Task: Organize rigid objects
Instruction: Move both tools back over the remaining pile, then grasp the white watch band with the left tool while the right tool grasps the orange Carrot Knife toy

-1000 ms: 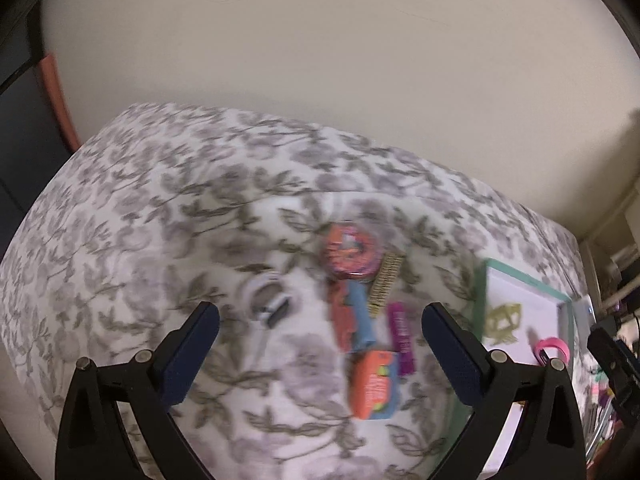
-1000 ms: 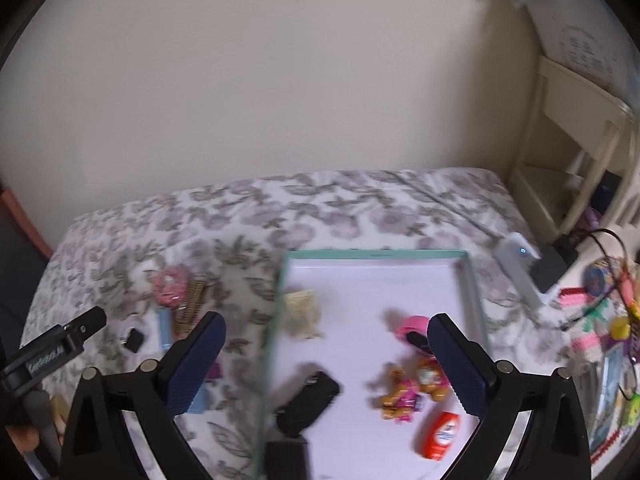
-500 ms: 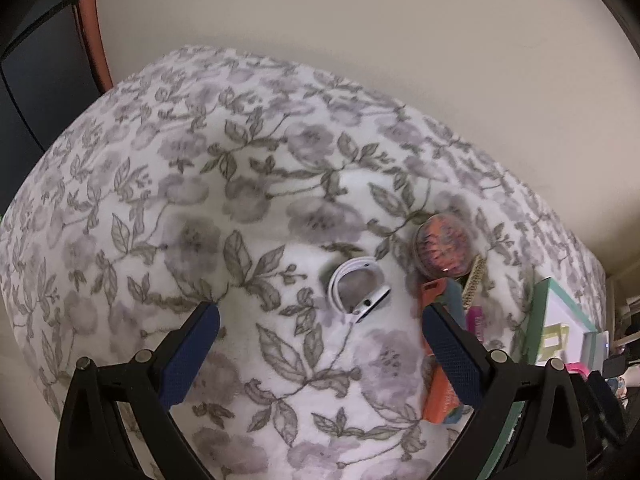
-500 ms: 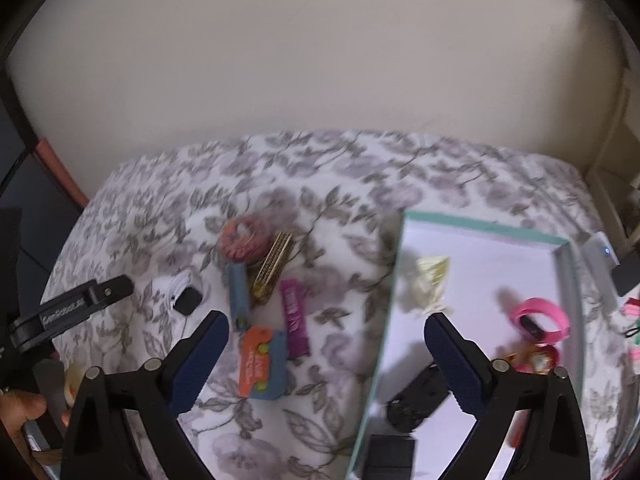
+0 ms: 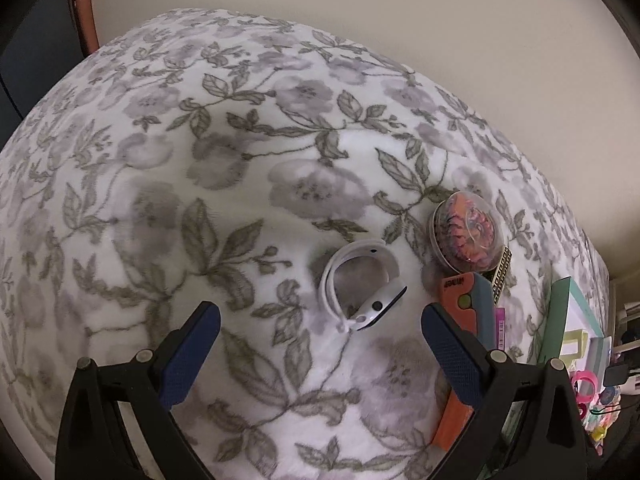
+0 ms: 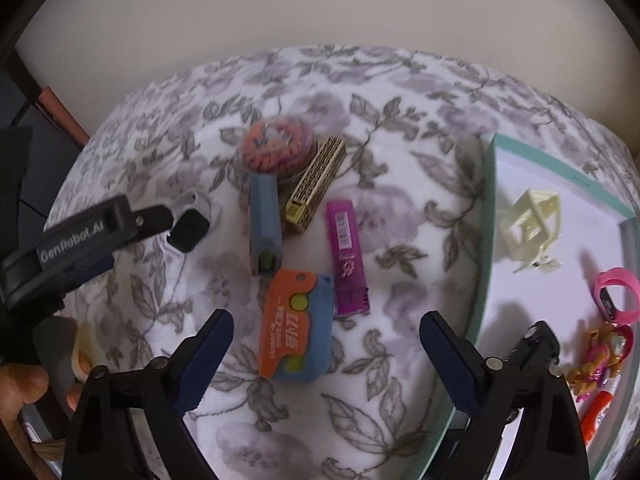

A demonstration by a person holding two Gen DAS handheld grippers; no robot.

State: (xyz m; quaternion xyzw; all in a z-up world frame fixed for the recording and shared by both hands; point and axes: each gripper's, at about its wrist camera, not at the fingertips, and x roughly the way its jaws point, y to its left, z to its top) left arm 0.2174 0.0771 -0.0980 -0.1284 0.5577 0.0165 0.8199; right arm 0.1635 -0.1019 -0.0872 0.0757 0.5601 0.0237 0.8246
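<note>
My left gripper (image 5: 320, 332) hangs open just above the flowered bedspread. A white wristwatch (image 5: 360, 284) lies slightly beyond its fingertips, right of centre and untouched. My right gripper (image 6: 326, 340) is open with its jaws closing. An orange-and-blue cutter (image 6: 296, 324) lies between and slightly beyond its fingers, not touched by the pads. Beyond the cutter are a purple lighter (image 6: 346, 256), a blue case (image 6: 264, 224), a gold patterned box (image 6: 314, 184) and a round clear tub (image 6: 278, 150) of coloured bands. One of the left gripper's fingers (image 6: 120, 220) reaches in beside the watch (image 6: 188, 224).
A teal-rimmed white tray (image 6: 486, 240) sits at the right, holding a cream hair clip (image 6: 530, 228), a pink band (image 6: 616, 292), a small toy figure (image 6: 600, 356) and other bits. A beige wall backs the bed. A person's hand (image 6: 24, 384) shows at the lower left.
Both grippers have sunk toward the bedspread and swung left. The left one went from the item cluster to the watch. The right one went from the tray to the cluster.
</note>
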